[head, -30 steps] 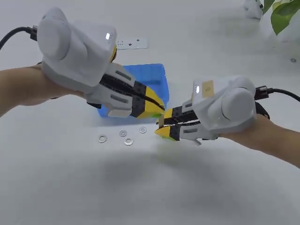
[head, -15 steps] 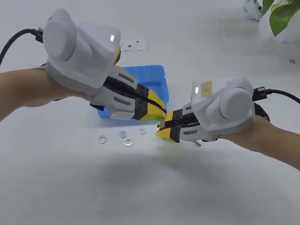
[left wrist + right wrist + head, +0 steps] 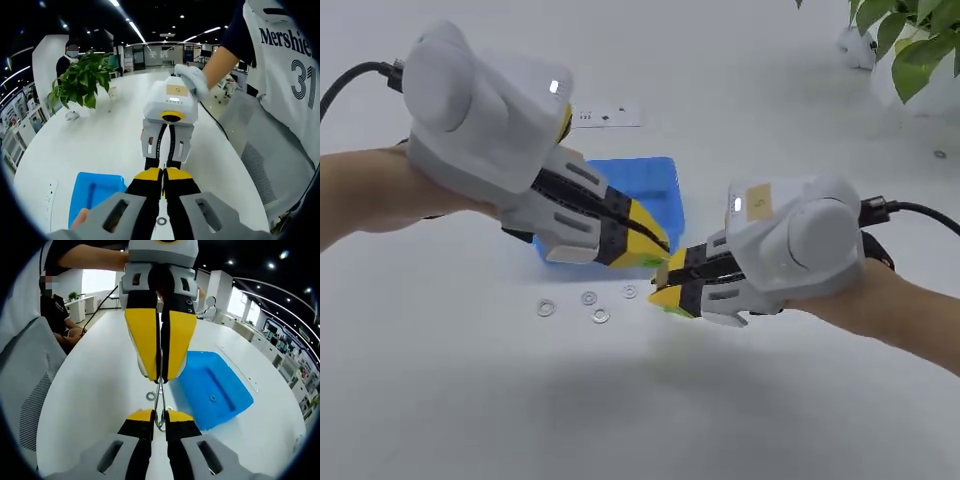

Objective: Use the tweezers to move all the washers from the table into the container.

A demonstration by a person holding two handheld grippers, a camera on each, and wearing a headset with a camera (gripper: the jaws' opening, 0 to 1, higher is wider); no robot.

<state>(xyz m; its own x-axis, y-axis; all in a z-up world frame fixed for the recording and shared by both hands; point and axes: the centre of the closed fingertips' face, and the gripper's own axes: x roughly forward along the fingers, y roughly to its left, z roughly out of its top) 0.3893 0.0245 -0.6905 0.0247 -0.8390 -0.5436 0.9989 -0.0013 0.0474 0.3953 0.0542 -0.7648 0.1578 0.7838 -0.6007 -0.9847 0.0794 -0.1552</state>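
The left gripper (image 3: 658, 250) and the right gripper (image 3: 660, 292) meet tip to tip just in front of the blue container (image 3: 650, 185). In the right gripper view thin metal tweezers (image 3: 159, 400) run from the left gripper's (image 3: 160, 377) shut yellow jaws down into my right gripper's (image 3: 160, 415) jaws, which are also closed on them. Several small washers (image 3: 588, 298) lie on the white table, left of the tips. One washer (image 3: 213, 398) lies inside the container (image 3: 235, 400). Another washer (image 3: 161, 220) shows below my left gripper (image 3: 163, 175).
A potted plant (image 3: 910, 40) stands at the far right of the table. A white labelled strip (image 3: 605, 115) lies behind the container. A mesh chair (image 3: 30, 390) and a seated person are beyond the table's edge.
The head camera has shifted a little. Both grippers stay tip to tip by the container, slightly lower than before. The washers have not moved.
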